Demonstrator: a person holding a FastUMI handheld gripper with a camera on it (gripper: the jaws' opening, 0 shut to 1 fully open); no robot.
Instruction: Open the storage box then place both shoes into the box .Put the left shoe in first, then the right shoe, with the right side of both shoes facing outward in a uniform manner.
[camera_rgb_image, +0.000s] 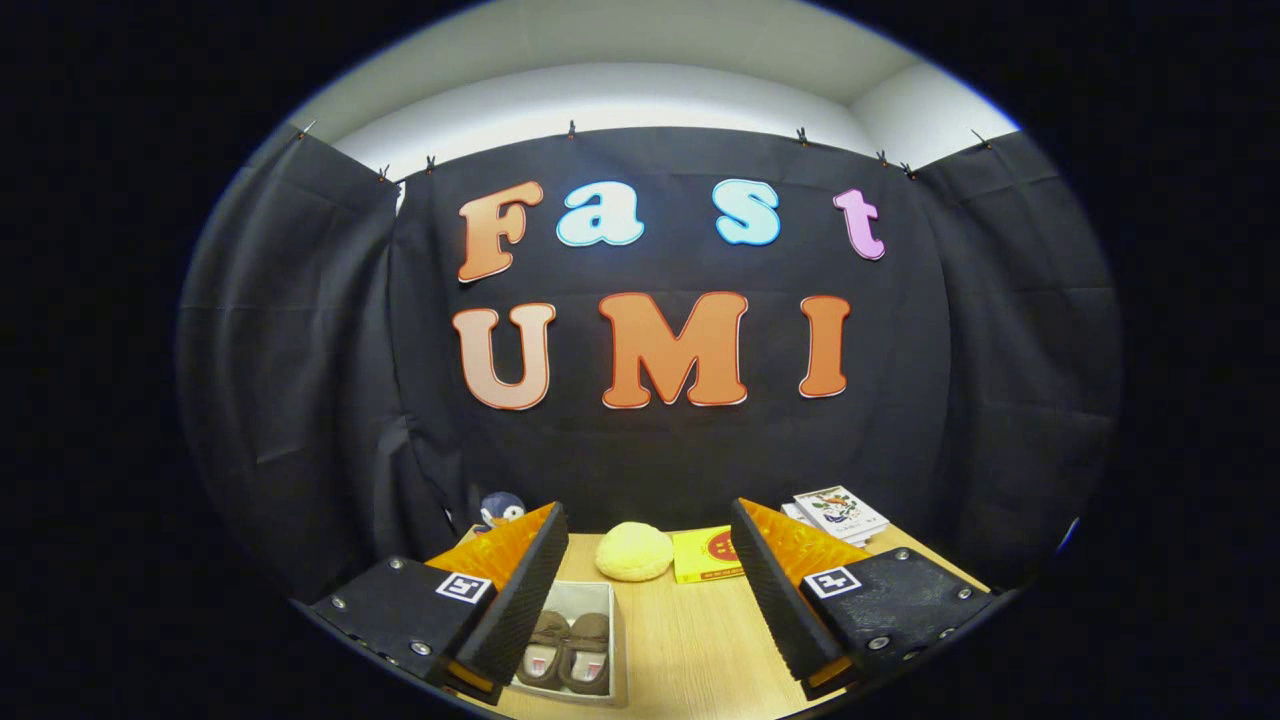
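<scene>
Tabletop (690, 640) of pale wood carries everything here, running from the fingers to the dark cloth wall at twelve o'clock. Next in size is the gripper (650, 600), held high and level with its fingers spread wide and nothing between them.

At about seven o'clock, just inside the left finger, sits the storage box (612, 640), a shallow light-walled tray seen from above. Both brown shoes (568, 655) appear to lie in it already, side by side and touching. Whether a lid covers them I cannot tell.

Farther off, at twelve o'clock, rests a yellow plush cushion (634, 551), with a yellow card box (705, 555) just beside it at one o'clock. A stack of printed booklets (838, 513) lies at two o'clock, and a small blue plush toy (499, 510) peeks out at ten.

Judged from this, the work should start by tipping the gripper down toward seven o'clock, keeping the fingers wide, and checking which way the shoes face before gripping.
</scene>
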